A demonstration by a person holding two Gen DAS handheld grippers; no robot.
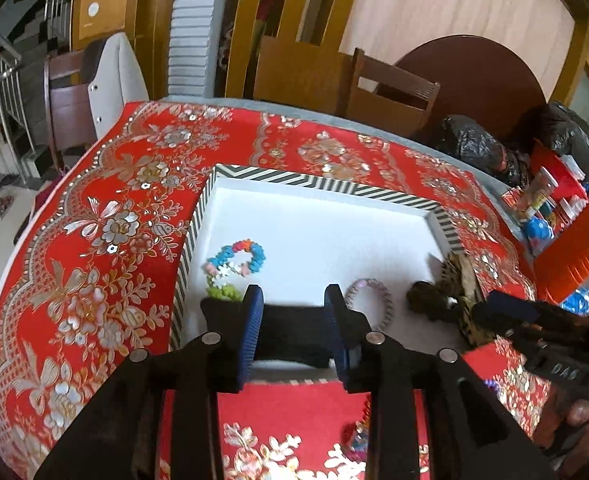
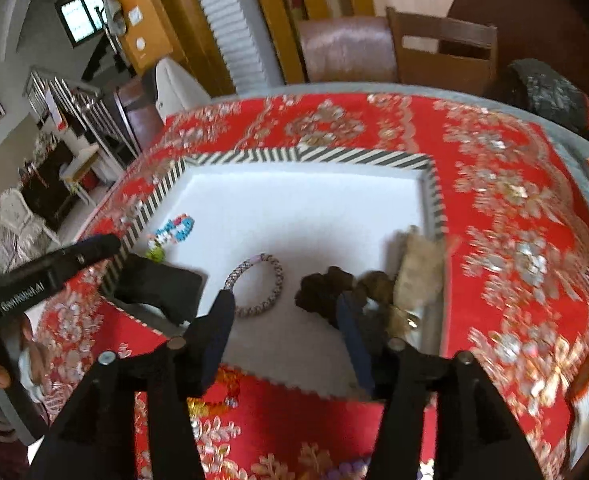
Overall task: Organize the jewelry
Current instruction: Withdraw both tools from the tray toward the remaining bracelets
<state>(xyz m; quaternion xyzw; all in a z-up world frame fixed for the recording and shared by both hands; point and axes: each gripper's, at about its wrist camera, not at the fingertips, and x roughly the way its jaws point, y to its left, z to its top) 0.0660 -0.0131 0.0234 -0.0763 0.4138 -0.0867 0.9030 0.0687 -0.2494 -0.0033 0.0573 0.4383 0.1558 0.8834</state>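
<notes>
Hovering over the striped tray [image 1: 318, 184], the left gripper [image 1: 294, 332] stood with fingers apart around a black pouch [image 1: 294, 334], pads not pressing; the right gripper [image 2: 290, 336] gaped empty, a beaded bracelet [image 2: 256, 288] just beyond its left finger.

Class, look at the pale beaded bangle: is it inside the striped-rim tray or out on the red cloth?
Inside. The bangle lies flat on the white floor of the tray, within its striped rim, beside a dark scrunchie.
</notes>
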